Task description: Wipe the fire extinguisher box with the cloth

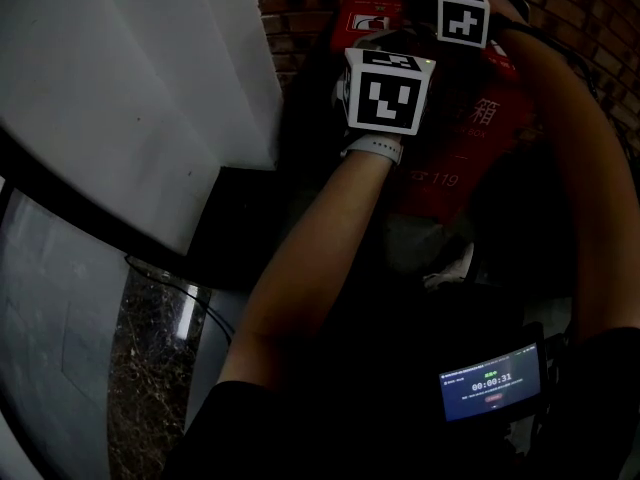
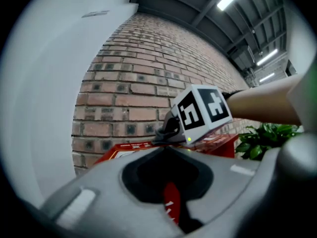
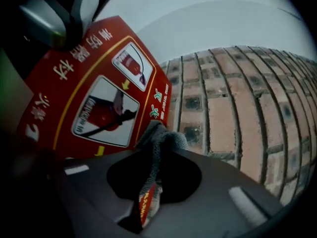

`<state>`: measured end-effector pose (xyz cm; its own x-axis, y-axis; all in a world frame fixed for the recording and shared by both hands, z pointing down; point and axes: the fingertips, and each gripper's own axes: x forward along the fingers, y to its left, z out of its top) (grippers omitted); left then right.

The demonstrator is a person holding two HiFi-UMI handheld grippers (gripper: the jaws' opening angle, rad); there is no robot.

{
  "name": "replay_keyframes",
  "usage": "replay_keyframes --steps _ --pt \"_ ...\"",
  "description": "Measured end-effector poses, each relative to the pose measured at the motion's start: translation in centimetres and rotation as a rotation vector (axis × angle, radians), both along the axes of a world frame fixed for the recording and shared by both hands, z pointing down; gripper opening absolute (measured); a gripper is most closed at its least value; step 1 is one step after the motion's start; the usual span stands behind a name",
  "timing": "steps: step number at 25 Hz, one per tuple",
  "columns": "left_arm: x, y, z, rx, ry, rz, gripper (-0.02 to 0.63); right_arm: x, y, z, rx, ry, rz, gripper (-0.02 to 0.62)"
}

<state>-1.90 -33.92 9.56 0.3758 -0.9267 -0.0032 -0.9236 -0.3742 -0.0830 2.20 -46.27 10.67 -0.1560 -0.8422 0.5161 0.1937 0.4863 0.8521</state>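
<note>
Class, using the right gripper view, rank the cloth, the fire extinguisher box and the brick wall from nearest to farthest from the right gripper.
1. Cloth, pinched between the jaws of the right gripper.
2. Fire extinguisher box, just ahead, on the left.
3. Brick wall, behind, on the right.

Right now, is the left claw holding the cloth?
No: the grey cloth is pinched in the right claw, and the left claw grips no cloth.
</note>
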Motion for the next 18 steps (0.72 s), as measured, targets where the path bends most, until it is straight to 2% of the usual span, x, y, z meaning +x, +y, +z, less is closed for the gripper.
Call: replay_keyframes --steps 9,13,18 --pt "0.5 0.2 0.0 -0.025 0.020 0.015 0.002 -0.7 6.9 0.4 -0.046 -0.027 -0.081 0.028" --pt "0.3 0.1 0.0 -0.031 0.022 -0.007 0.002 -0.8 9.7 0.6 -0.055 -0.003 -0.106 0.028" --pt "-0.3 -0.4 -0.1 -0.040 0.000 -0.041 0.002 -1.0 12.7 0.5 -0.086 -0.019 -0.126 0.028"
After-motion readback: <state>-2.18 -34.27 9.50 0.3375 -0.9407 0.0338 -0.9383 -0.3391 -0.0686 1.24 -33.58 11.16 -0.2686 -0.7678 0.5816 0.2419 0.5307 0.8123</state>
